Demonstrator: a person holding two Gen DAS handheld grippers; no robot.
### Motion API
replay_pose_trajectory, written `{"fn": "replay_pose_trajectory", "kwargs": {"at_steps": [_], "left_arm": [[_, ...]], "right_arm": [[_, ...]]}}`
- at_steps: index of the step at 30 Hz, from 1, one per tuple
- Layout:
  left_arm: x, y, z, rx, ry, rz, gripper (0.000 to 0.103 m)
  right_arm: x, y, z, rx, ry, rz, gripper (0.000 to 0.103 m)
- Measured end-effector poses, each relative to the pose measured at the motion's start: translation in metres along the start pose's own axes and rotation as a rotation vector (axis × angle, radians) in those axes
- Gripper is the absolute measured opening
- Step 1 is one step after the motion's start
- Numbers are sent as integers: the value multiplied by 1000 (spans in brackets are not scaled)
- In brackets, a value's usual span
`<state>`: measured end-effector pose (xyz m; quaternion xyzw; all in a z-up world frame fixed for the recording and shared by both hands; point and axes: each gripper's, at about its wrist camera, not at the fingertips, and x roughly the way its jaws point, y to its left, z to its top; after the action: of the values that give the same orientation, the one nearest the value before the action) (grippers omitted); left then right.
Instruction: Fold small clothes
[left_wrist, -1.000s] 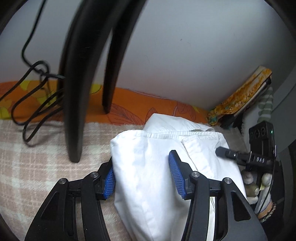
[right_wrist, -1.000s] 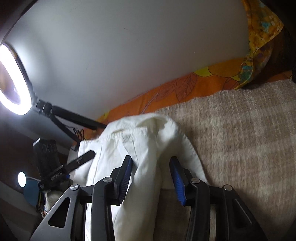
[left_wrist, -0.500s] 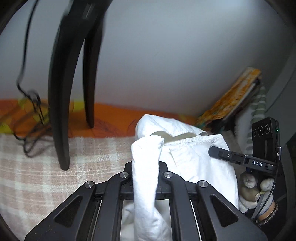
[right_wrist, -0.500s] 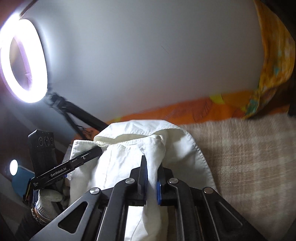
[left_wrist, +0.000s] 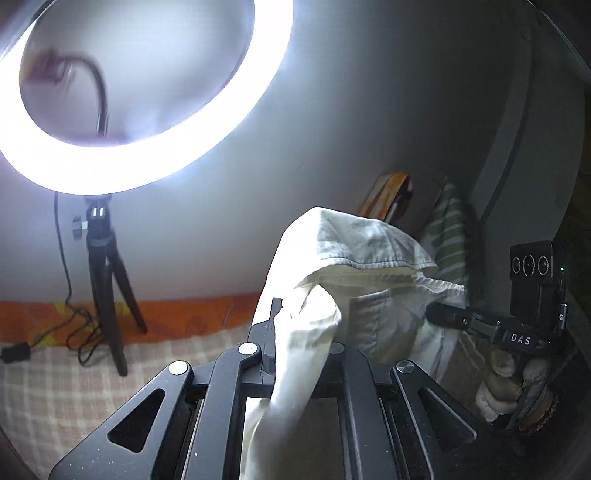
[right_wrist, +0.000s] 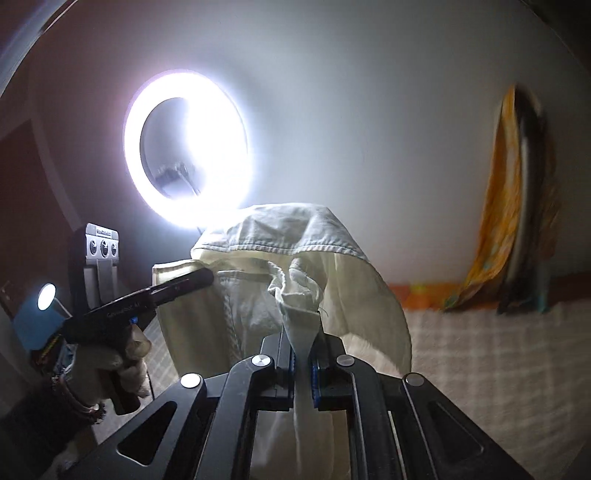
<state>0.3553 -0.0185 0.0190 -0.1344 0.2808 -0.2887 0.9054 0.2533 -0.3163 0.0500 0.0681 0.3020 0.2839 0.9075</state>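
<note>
Both grippers have a pinch of the white garment (left_wrist: 369, 295) right now: the left gripper (left_wrist: 295, 354) has its jaws clamped tight on a bunched fold at lower centre of its view, and the right gripper (right_wrist: 303, 354) is squeezed shut on another twisted bit at lower centre of its own. The cloth hangs in the air above the checked blanket (right_wrist: 498, 350), ballooning up between the two grips with the ring light (right_wrist: 188, 155) behind it. My worry: those pinches look thin, so a tug apart could slip a corner out, or the fabric stays bunched and folds crooked. Long axis seems to run side to side between the grippers, hem edge facing up, though it's too crumpled to be sure.
</note>
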Motion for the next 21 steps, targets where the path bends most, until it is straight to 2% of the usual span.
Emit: {"fn": "replay_pose_trajectory", "kwargs": {"at_steps": [2, 4, 7, 9, 13, 15, 20, 21], "left_arm": [[-11, -8, 9, 38, -48, 3, 6], [-15, -32, 5, 107, -86, 17, 6], [-30, -48, -26, 180, -87, 13, 6], [-44, -56, -57, 220, -75, 7, 6], [-72, -71, -122, 281, -24, -2, 6], [-84, -77, -148, 309, 3, 4, 6], [-103, -89, -204, 367, 93, 20, 7], [-102, -93, -208, 366, 115, 27, 11]], "right_arm": [[-18, 14, 7, -87, -53, -37, 4], [-29, 24, 4, -148, -75, -55, 4], [-43, 32, -23, -211, -65, -67, 4], [-56, 38, -55, -250, -48, -48, 4], [-84, 56, -124, -329, 27, -11, 4], [-95, 64, -148, -352, 60, -7, 4], [-103, 79, -210, -424, 199, -39, 7], [-105, 82, -219, -430, 234, -37, 10]]}}
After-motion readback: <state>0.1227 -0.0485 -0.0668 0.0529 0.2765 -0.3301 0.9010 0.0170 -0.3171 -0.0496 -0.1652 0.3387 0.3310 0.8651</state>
